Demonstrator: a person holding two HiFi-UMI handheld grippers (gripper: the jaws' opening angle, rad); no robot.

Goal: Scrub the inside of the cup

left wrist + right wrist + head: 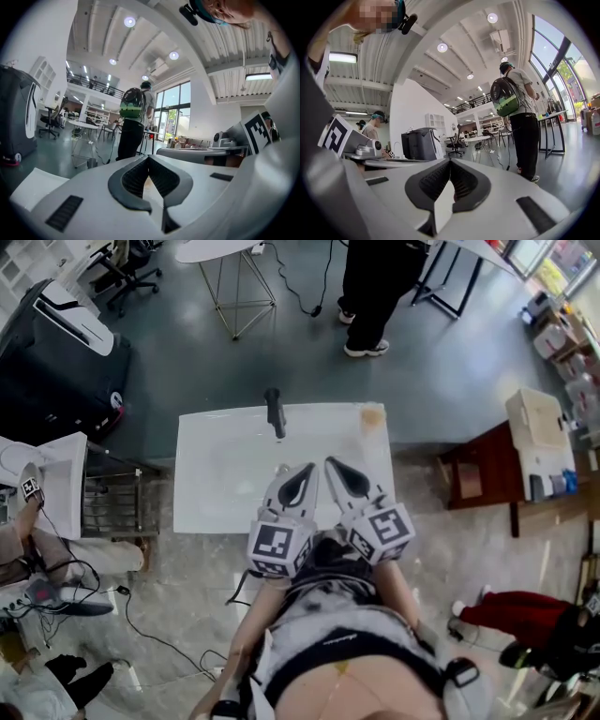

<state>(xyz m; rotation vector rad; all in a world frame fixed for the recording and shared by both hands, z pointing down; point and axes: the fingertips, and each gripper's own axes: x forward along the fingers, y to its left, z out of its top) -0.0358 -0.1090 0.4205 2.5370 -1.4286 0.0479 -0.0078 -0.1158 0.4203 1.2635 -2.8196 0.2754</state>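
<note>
Over the near edge of the white table [216,474], the left gripper [306,469] and right gripper [332,465] hover side by side, both with jaws pressed together on nothing. At the far right corner sits a small tan cup [372,416], with a dark brush-like tool [274,413] at mid far edge.

My left gripper [148,157] has its jaws closed tip to tip, with nothing between them. Beyond the tips I see 1 person [132,133] standing, wearing a green backpack [131,104].
</note>
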